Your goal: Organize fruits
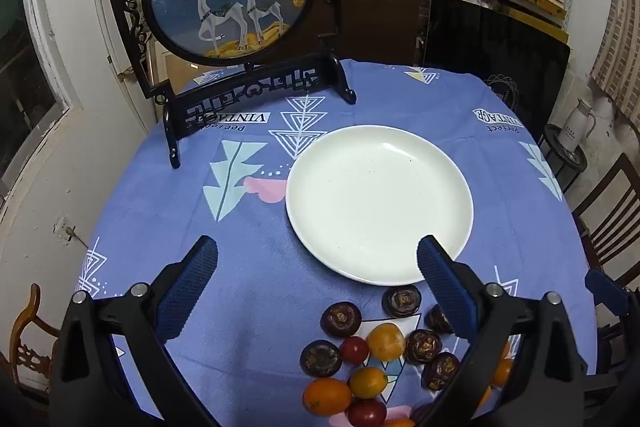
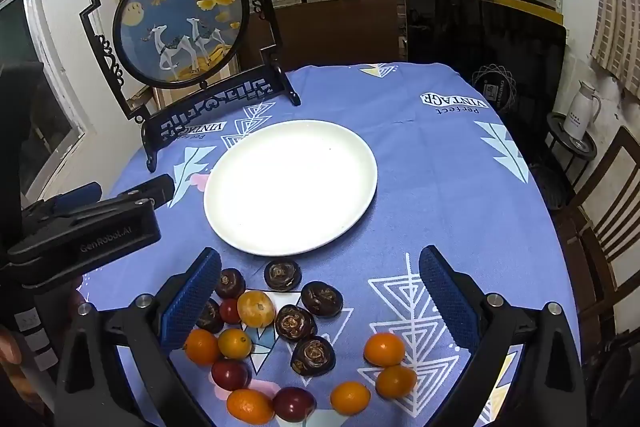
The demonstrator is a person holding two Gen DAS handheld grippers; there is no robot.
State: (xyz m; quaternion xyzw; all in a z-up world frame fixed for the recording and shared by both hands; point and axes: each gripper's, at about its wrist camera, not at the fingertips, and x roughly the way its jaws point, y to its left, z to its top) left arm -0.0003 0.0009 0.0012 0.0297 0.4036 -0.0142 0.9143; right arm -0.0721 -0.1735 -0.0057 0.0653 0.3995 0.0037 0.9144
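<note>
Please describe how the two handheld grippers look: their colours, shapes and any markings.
Both match: the left gripper and the right gripper have black angular plastic bodies, silver round bolts, and long jaws faced with blue ribbed pads. The left gripper's side reads "GenRobot.AI" in grey.

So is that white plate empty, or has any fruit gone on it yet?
Empty. The white plate shows only its bare surface in both views, and all the fruit lies on the blue tablecloth in front of it.
</note>
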